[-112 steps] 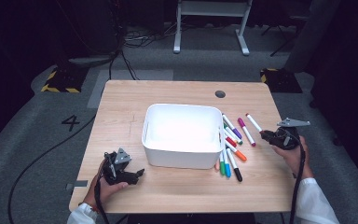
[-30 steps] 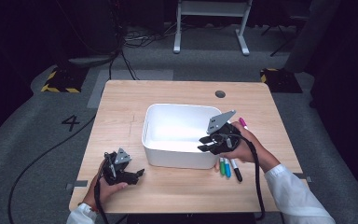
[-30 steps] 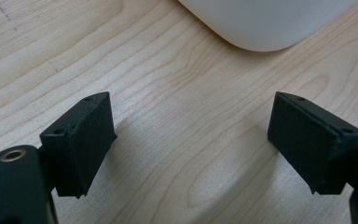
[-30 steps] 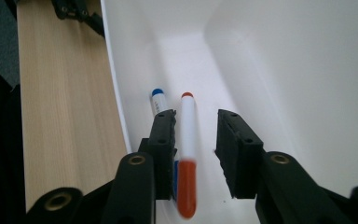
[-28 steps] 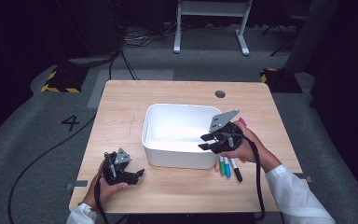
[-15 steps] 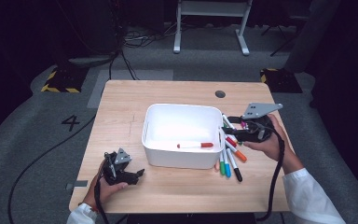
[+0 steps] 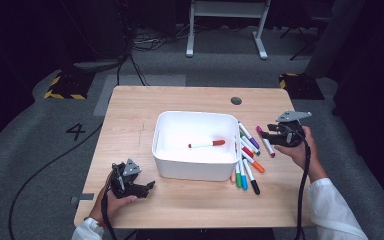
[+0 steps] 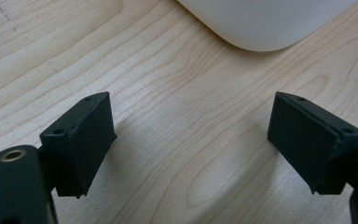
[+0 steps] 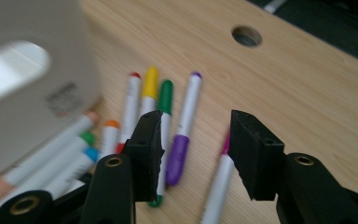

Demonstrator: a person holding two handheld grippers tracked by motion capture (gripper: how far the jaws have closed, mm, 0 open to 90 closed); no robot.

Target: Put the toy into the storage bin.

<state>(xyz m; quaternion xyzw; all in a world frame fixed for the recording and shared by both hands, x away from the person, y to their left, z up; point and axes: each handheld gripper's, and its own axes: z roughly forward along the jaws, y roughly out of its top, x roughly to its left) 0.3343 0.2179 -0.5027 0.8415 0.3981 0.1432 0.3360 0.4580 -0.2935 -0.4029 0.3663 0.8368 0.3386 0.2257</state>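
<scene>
Step in hand: putting markers into white bin (image 7: 195,165). Red marker (image 7: 206,144) lies inside bin. Right gripper (image 7: 274,134) hovers over pink marker (image 7: 265,141), jaws half open, holding nothing. Left gripper (image 7: 147,186) rests on table (image 7: 180,100), wide open, empty. Next move probably: lower, close on pink marker.

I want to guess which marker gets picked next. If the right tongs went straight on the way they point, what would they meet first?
Probably the purple-capped white marker: the open right tongs frame it lying on the wooden table, with the magenta marker just beside. Depth is unclear, so either could come first.
</scene>
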